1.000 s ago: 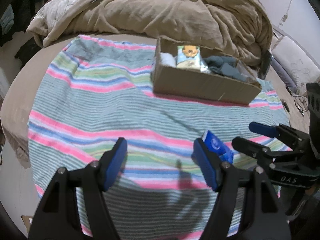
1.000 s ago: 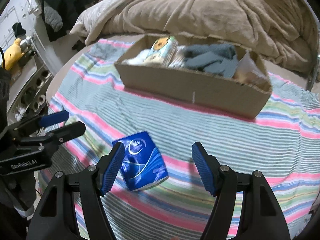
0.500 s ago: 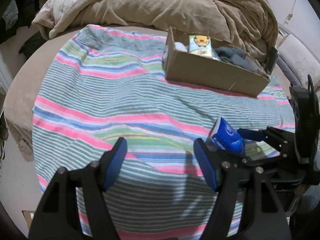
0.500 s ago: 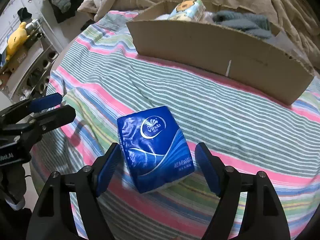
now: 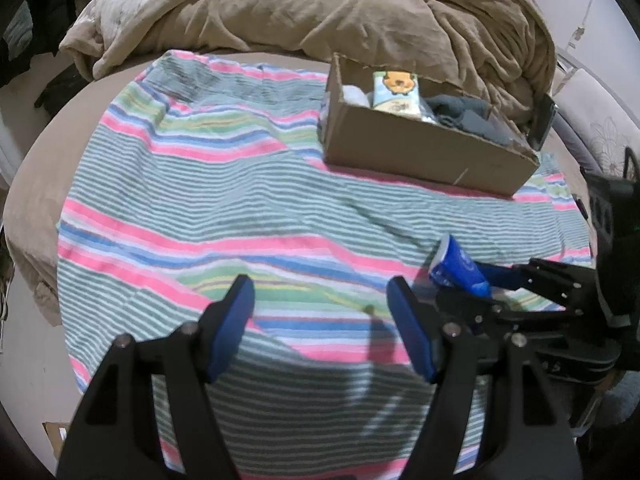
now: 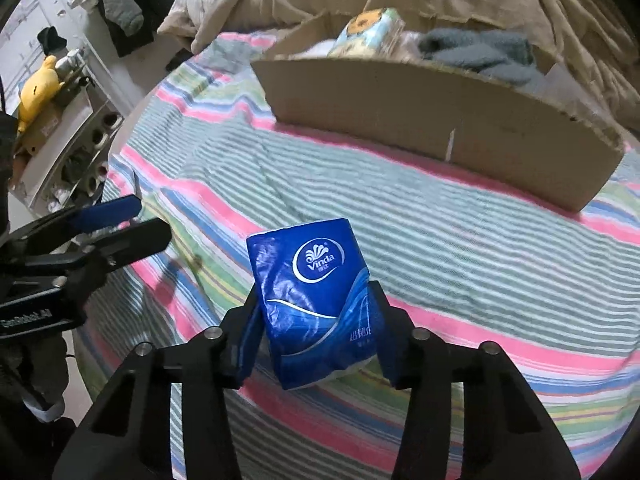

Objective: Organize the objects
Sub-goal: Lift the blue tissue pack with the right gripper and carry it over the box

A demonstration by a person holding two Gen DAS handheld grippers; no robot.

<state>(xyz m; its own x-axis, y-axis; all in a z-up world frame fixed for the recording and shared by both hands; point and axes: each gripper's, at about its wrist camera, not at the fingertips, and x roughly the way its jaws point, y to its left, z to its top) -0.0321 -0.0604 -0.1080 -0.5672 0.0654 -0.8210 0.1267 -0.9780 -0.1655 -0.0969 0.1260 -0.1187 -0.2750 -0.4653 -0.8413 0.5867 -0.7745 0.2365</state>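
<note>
Right tool (image 6: 316,320) clamps tissue pack (image 6: 312,300); left tool (image 5: 320,320) spread wide.

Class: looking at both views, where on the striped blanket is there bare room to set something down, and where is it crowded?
The striped blanket lies bare from the cardboard box leftward to its edge, and between the box and the left hand-held gripper. The box is crowded with a tissue pack and grey cloth. The right hand-held gripper grips the blue tissue pack.

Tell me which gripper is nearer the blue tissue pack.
Right. The right gripper clamps the tissue pack between its jaws; the left gripper hangs open beside it, apart.
</note>
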